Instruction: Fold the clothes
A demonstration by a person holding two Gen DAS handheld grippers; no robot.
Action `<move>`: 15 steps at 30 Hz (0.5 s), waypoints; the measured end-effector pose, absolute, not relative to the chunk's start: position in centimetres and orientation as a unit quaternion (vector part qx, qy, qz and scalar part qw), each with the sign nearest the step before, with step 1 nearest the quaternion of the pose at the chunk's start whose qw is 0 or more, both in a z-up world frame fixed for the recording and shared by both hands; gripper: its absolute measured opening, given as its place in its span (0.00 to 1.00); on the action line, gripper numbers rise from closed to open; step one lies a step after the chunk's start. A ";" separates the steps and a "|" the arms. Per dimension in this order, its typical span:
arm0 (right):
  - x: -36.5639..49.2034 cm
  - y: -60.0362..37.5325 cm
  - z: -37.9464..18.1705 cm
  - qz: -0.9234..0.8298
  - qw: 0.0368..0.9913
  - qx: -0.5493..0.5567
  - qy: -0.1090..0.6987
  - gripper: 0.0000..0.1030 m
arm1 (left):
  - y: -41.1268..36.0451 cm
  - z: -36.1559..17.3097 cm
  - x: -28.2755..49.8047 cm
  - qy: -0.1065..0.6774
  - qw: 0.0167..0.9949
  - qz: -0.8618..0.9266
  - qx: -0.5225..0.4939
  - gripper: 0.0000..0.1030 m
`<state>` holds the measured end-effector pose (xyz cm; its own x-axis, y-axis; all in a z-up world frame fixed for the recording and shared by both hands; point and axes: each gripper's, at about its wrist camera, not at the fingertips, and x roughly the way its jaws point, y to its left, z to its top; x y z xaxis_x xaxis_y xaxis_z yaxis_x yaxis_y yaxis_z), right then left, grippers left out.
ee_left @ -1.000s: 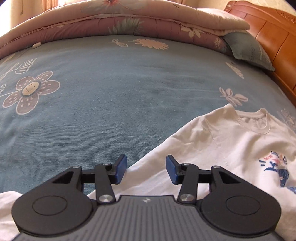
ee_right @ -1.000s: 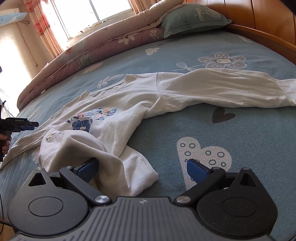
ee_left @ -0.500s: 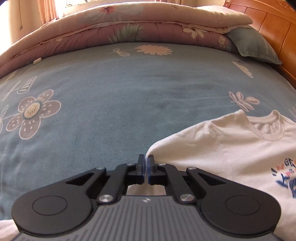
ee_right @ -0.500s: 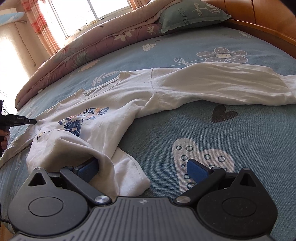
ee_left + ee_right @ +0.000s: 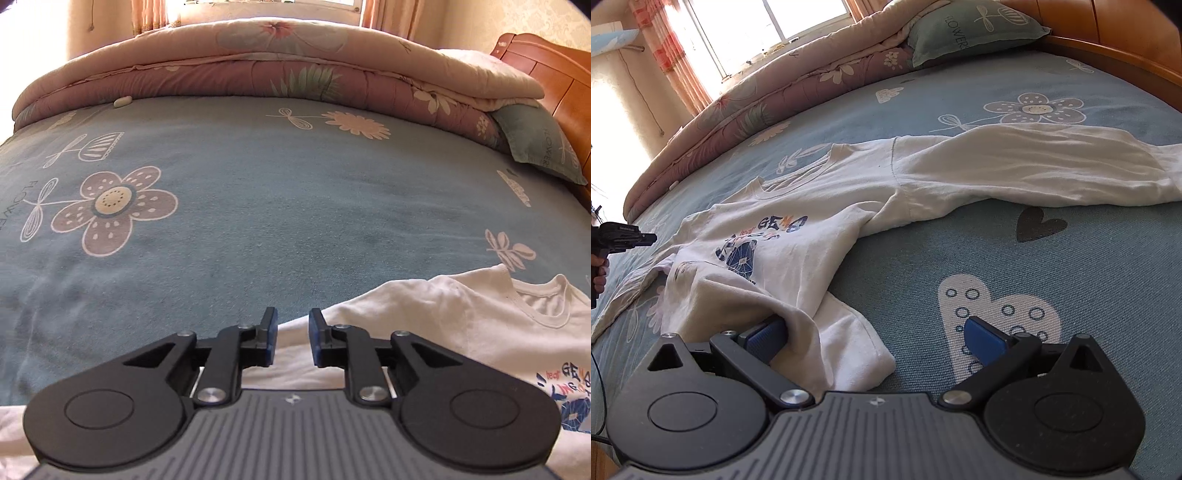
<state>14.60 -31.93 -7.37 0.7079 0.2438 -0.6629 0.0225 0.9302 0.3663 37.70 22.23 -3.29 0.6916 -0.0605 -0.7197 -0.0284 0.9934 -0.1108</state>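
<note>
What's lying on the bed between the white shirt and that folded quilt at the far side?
Nothing but bare blue bedsheet with its printed flowers. The left wrist view shows it best: the white shirt lies near the camera, the folded quilt at the far edge.

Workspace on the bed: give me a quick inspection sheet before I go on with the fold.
Surface: blue flower-print bedsheet, flat.
Job's things: white long-sleeved printed sweatshirt lying front up, one sleeve stretched toward the headboard side, hem bunched near the right gripper.
Clutter: small pale object at the quilt's edge; too small to identify.
Grippers: left gripper jaws opening, over the sweatshirt's edge, pads not pressing cloth. Right gripper open wide, bunched hem lying against its left pad.
Cables: thin dark cable at the right view's left edge.
Surroundings: folded pink floral quilt, blue-green pillow, orange wooden headboard, curtained window.
</note>
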 end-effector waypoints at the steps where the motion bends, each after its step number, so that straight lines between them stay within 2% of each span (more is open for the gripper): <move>1: 14.6 -31.9 -7.4 0.061 0.907 0.179 0.376 1.00 | 22.8 -3.0 36.6 0.389 0.920 -0.010 -0.058 0.27; 3: 14.5 -31.7 -7.3 0.064 0.906 0.185 0.374 1.00 | 24.2 -3.0 34.7 0.386 0.920 -0.002 -0.068 0.31; 10: 13.5 -31.4 -6.3 0.072 0.910 0.189 0.362 1.00 | 31.0 -7.0 29.2 0.416 0.889 0.072 -0.178 0.31; 11: 13.4 -31.4 -6.1 0.072 0.911 0.188 0.360 1.00 | 32.1 -7.4 28.1 0.413 0.885 0.077 -0.201 0.33; 15: 12.8 -31.6 -5.4 0.067 0.914 0.187 0.353 1.00 | 34.8 -6.9 25.1 0.400 0.877 0.103 -0.244 0.34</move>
